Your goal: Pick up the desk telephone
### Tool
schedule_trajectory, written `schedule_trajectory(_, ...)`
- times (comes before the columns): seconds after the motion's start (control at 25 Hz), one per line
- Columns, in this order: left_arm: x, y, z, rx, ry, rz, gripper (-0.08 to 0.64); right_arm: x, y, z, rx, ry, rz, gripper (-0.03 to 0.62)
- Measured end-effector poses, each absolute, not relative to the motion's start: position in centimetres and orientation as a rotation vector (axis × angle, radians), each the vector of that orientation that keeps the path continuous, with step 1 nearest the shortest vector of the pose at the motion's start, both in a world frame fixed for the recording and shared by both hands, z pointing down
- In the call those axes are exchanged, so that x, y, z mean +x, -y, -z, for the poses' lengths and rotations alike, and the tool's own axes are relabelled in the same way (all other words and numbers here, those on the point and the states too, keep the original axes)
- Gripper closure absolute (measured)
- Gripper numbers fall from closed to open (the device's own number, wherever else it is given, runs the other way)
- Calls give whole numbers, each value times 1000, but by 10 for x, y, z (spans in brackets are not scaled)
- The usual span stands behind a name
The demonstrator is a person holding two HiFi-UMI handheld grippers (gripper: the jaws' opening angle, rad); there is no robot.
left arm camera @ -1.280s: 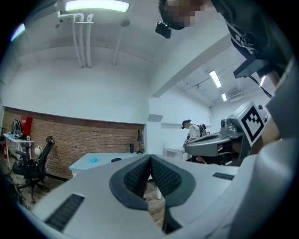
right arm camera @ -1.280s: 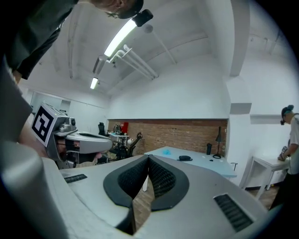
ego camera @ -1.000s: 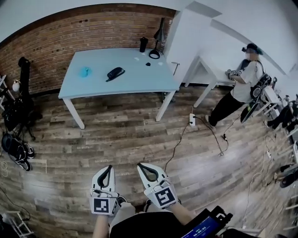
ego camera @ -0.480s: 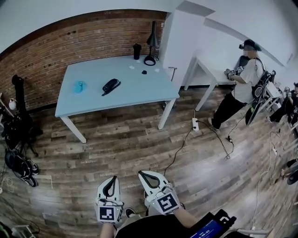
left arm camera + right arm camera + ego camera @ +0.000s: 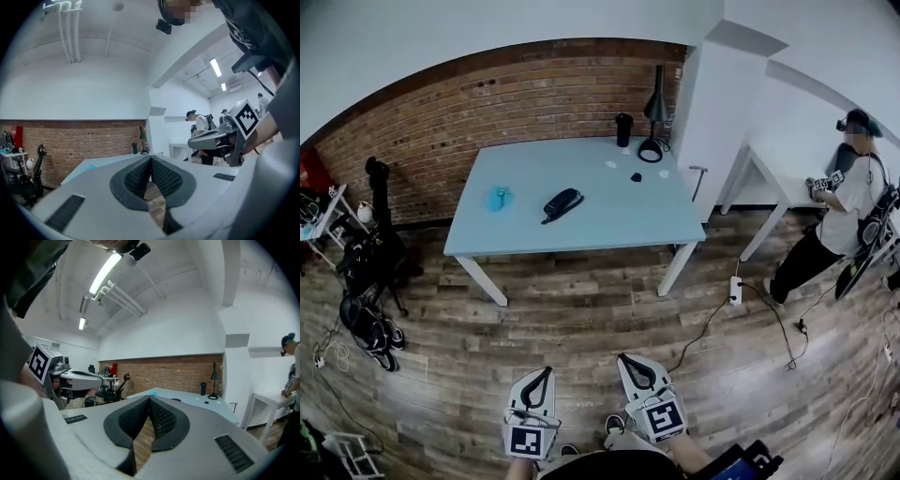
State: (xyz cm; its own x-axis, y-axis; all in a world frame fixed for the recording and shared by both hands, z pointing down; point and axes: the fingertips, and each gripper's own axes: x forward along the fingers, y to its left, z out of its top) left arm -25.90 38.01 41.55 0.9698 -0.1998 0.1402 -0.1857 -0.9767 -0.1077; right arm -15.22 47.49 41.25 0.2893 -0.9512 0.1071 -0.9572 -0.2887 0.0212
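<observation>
The desk telephone [image 5: 562, 203], a dark handset shape, lies near the middle of the pale blue table [image 5: 581, 239] by the brick wall. Both grippers are far from it, held low over the wooden floor close to my body. My left gripper [image 5: 540, 374] is shut with its tips touching and nothing between them. My right gripper [image 5: 634, 361] is shut and empty too, its tips meeting in the right gripper view [image 5: 149, 398]. In the left gripper view the tips [image 5: 150, 156] meet, with the table edge [image 5: 93, 165] beyond.
On the table stand a blue object [image 5: 497, 198], a dark cup [image 5: 623, 128] and a black lamp [image 5: 653, 112]. A person [image 5: 844, 216] stands at a white desk [image 5: 769, 159] on the right. A power strip [image 5: 735, 290] and cables lie on the floor. Bags and gear [image 5: 366, 281] sit at the left.
The view has shifted so the table and the phone now sit further right and nearer. Both grippers stay shut and have moved right in the frame.
</observation>
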Motion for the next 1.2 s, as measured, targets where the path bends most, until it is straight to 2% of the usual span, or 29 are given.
schedule_trajectory(0.28, -254, -360, -417, -3021, -418, 253, 537, -109, -458, -431, 2487, 1834, -167, 577)
schedule_trajectory(0.6, -241, -309, -434, -3053, -336, 270, 537, -98, -418, -440, 2538, 1761, -243, 577)
schedule_trajectory(1.2, -215, -219, -435, -3142, -124, 191, 537, -128, -329, -420, 2401, 1654, -173, 577)
